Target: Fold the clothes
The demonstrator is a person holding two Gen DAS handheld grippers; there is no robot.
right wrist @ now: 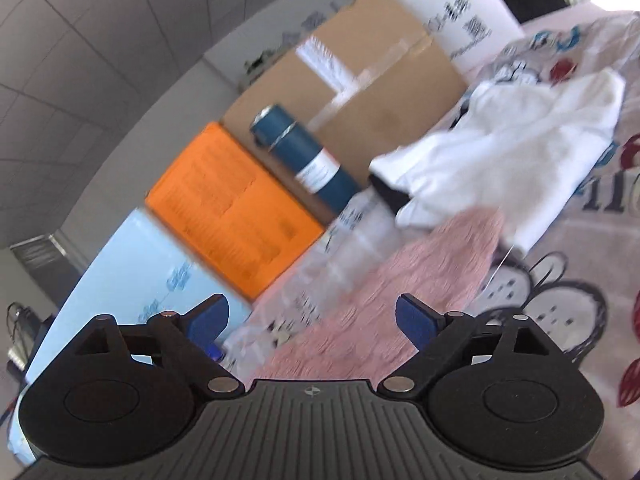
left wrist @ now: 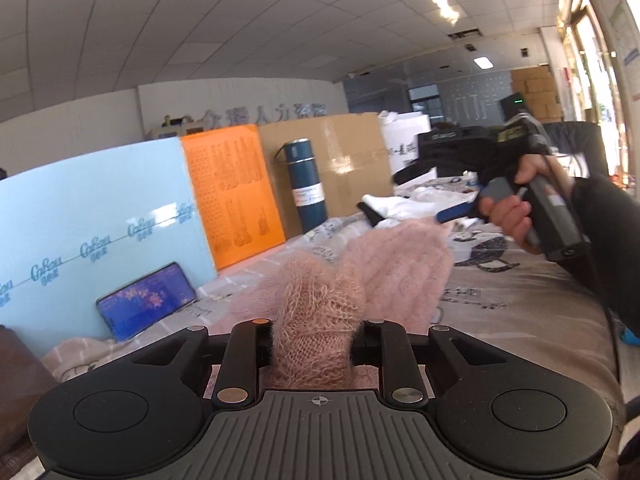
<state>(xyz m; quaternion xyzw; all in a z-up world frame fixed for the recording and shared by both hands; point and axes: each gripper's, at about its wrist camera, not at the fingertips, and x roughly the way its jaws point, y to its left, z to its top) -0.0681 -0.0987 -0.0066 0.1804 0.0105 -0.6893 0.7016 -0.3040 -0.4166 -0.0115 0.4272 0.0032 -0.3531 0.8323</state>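
A fuzzy pink knit sweater (left wrist: 360, 276) lies on the patterned bed sheet (left wrist: 520, 292). My left gripper (left wrist: 316, 332) is shut on a bunched fold of it and holds that fold up. In the left wrist view my right gripper (left wrist: 448, 216), held in a hand, hovers at the sweater's far edge with its blue fingers (left wrist: 456, 212) near the knit. In the right wrist view the right gripper (right wrist: 312, 316) is open, with its blue fingers (right wrist: 416, 320) wide apart above the pink sweater (right wrist: 400, 280). It holds nothing.
A white garment (right wrist: 500, 152) with a dark piece under it lies beyond the sweater. A blue flask (left wrist: 304, 184), a cardboard box (left wrist: 340, 152), an orange panel (left wrist: 228, 188) and a light blue board (left wrist: 92, 216) stand along the far side. A phone (left wrist: 148, 300) leans on the board.
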